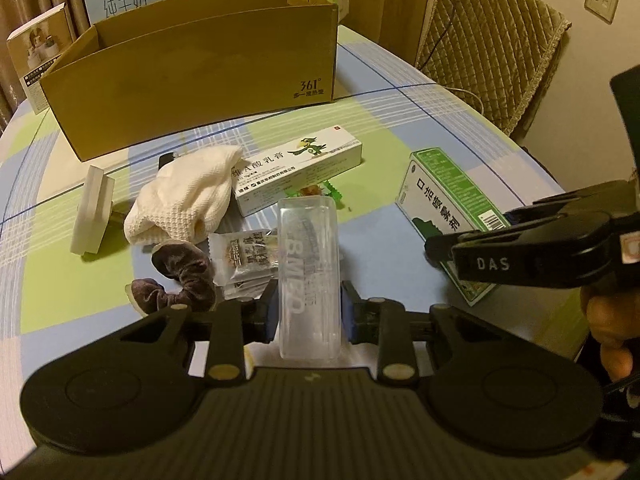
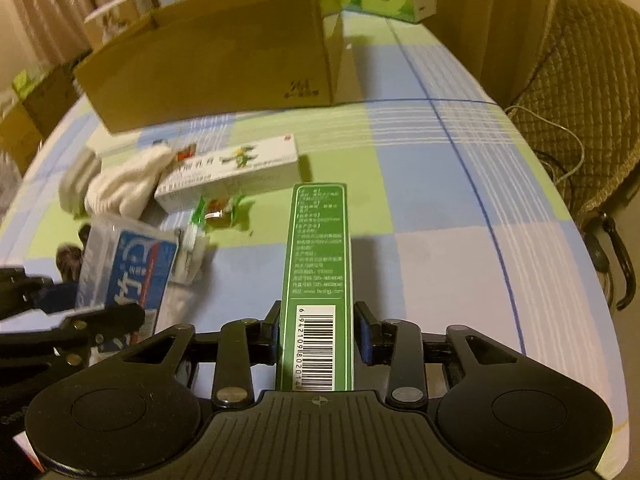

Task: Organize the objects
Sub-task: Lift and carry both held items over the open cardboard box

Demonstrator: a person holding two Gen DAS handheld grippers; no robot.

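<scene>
While the left gripper has its blue-padded fingers clamped on a clear, rounded plastic case, the right gripper is clamped the same way on the narrow side of a green cardboard box printed with small text and a barcode. Both lie over the near part of a tabletop covered in a smooth checked cloth of blue, green and white squares. Toward the far edge stands an open brown corrugated carton, long and low. Between it and the grippers lie a long white ointment box bearing a green bird, a crumpled white waffle-knit cloth, a dark velvety scrunchie, a clear snack sachet, a green-wrapped sweet and a thick white slab standing on edge near the left edge.
</scene>
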